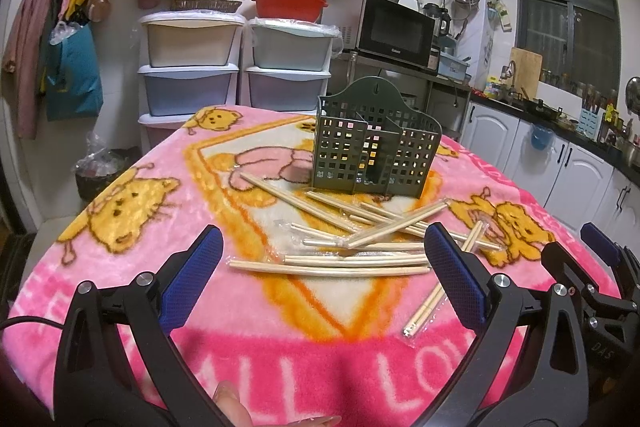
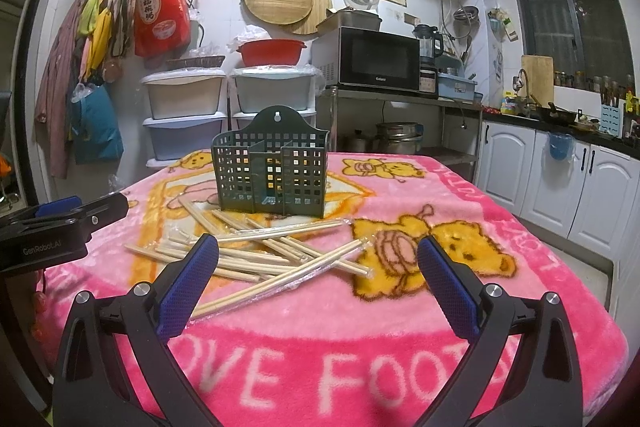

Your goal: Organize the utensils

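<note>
chopsticks are what we see first through the left wrist camera: a loose heap of pale wooden chopsticks in clear plastic sleeves [image 1: 360, 235] lies scattered on the pink fleece blanket with yellow cartoon bears [image 1: 120, 267] that covers the table. just behind the heap stands the dark green perforated plastic utensil holder [image 1: 376, 143], upright, with inner dividers, and its compartments look bare. our left gripper [image 1: 324, 279] hovers over the near edge of the heap with its blue-padded fingers [image 1: 192, 279] spread wide, gripping nothing; one sleeved pair [image 1: 424, 307] lies apart from the rest, just beside the right-hand finger. at the far right edge we see part of our right gripper [image 1: 600, 267], black with a blue pad, though from here we cannot tell how its fingers stand. a fingertip [image 1: 230, 399] shows at the bottom edge.

through the right wrist camera we see the same green holder [image 2: 272, 171] standing mid-table, with the chopstick heap [image 2: 260, 251] in front of it and toward our left. our right gripper [image 2: 318, 283] hangs above the blanket [image 2: 500, 307] with its blue-padded fingers [image 2: 448, 291] wide apart and nothing between them; the nearest sleeved pair lies close to the left-hand finger. our left gripper [image 2: 60, 223] reaches in from the left edge, seen side-on. behind the table stand stacked plastic drawers [image 2: 184, 111] and a black microwave [image 2: 372, 61].
</note>
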A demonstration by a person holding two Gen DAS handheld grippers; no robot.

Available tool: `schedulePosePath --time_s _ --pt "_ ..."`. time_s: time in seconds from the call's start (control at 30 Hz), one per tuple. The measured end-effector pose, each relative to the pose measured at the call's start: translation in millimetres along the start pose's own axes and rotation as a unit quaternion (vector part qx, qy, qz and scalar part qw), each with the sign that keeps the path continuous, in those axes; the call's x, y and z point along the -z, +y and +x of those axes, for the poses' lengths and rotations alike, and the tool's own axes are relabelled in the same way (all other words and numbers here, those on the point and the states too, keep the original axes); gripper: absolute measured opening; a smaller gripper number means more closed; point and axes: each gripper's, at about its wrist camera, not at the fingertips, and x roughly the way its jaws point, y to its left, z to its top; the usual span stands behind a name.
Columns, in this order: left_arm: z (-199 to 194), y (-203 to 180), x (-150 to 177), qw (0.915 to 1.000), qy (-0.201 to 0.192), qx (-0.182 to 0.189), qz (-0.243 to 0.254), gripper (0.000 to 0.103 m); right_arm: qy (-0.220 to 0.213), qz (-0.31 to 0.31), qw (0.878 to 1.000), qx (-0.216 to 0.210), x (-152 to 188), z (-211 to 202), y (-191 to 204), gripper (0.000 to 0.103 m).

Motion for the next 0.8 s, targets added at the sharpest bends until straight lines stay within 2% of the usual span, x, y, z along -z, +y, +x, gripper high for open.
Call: schedulePosePath --time_s 0.8 --pt "-0.9 -0.3 0.6 1.0000 -0.002 0.000 0.000 0.093 -0.002 0.000 1.000 0.000 0.3 -0.1 0.2 0.097"
